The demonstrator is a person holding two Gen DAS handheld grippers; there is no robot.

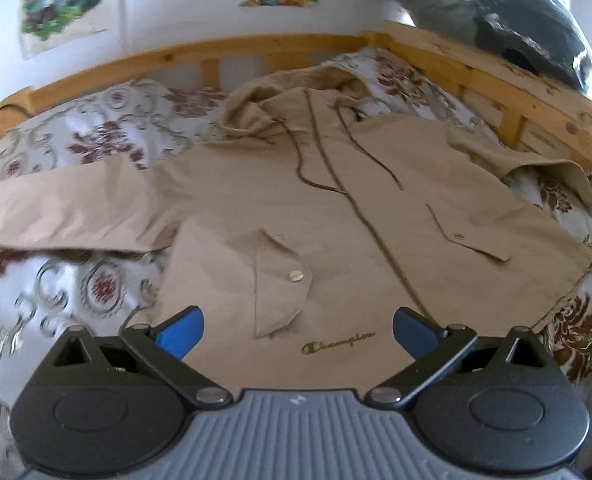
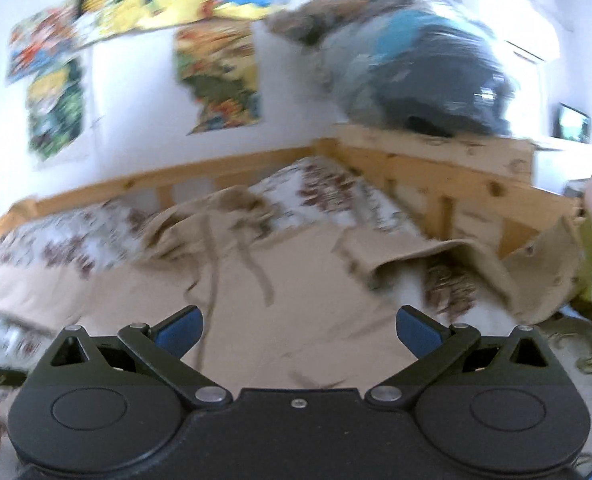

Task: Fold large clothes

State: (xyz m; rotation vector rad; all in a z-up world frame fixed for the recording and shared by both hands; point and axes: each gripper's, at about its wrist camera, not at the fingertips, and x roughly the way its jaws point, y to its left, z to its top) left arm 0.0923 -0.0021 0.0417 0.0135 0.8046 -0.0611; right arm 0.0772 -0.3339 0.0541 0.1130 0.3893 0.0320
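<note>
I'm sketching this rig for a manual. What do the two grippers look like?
Both grippers, left and right, have blue fingertip pads on black hinged link arms with silver pivot pins, flanked by round black housings. The left gripper's centre body is ribbed grey; the right's is plain black with one small screw.

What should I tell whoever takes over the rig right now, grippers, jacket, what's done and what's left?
Left gripper: open, empty, above the hem near the logo.
Right gripper: open, empty, over the body of the jacket; view blurred.
Tan jacket: spread front up on the floral bedspread, one sleeve out flat, the other sleeve bunched by the wooden bed frame.
Done: laid out.
Left: fold sleeves in, then the body.
</note>
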